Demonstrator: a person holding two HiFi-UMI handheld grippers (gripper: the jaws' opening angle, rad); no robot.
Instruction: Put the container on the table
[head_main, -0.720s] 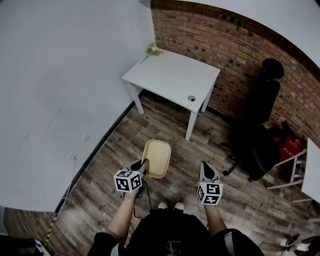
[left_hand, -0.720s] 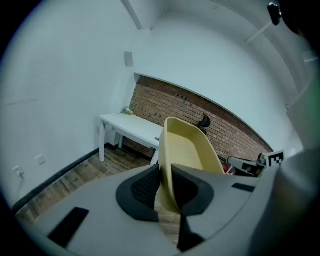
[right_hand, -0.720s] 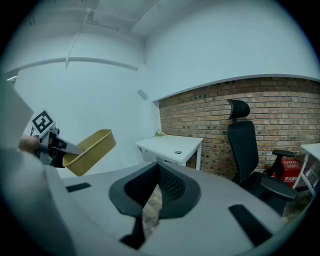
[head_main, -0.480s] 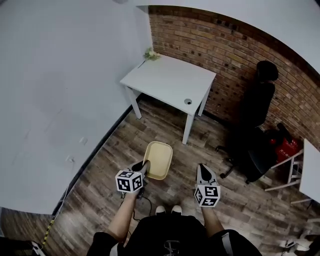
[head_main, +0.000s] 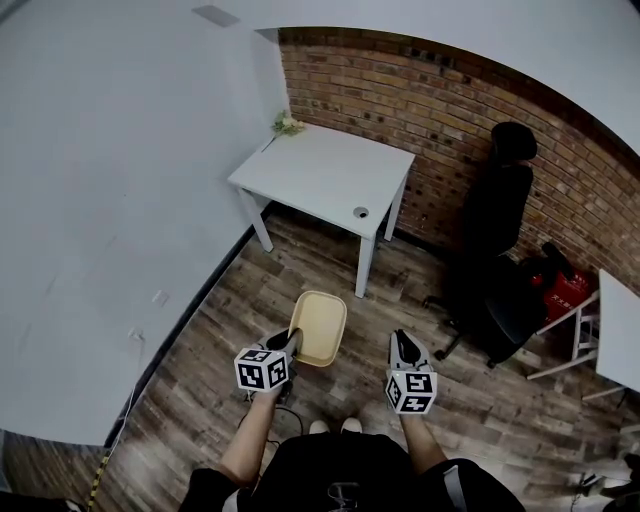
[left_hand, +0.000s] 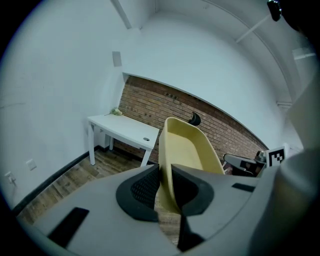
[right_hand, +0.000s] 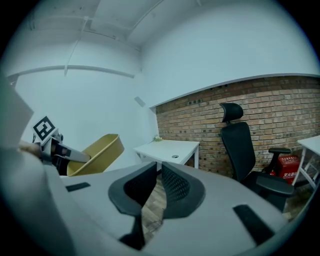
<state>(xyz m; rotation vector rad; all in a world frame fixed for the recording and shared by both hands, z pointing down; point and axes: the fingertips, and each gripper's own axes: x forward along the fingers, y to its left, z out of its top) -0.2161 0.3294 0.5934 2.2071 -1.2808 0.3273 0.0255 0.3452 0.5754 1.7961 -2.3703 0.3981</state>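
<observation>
A pale yellow oblong container (head_main: 318, 328) hangs above the wooden floor, its near rim pinched in my left gripper (head_main: 292, 342). In the left gripper view the container (left_hand: 187, 152) rises tilted from between the shut jaws. My right gripper (head_main: 404, 350) is beside it on the right, shut and holding nothing; its own view shows the jaws nearly touching, with the container (right_hand: 97, 152) off to the left. The white table (head_main: 325, 175) stands ahead in the corner, its top bare except for a small plant (head_main: 288, 124).
A brick wall (head_main: 450, 110) runs behind the table. A black office chair (head_main: 495, 250) stands to the right, with a red object (head_main: 562, 290) and another white table's edge (head_main: 620, 335) beyond it. A white wall fills the left.
The view has shifted: the table now sits slightly lower and further left in the head view. Both grippers keep their hold and spacing, the container still carried in the left.
</observation>
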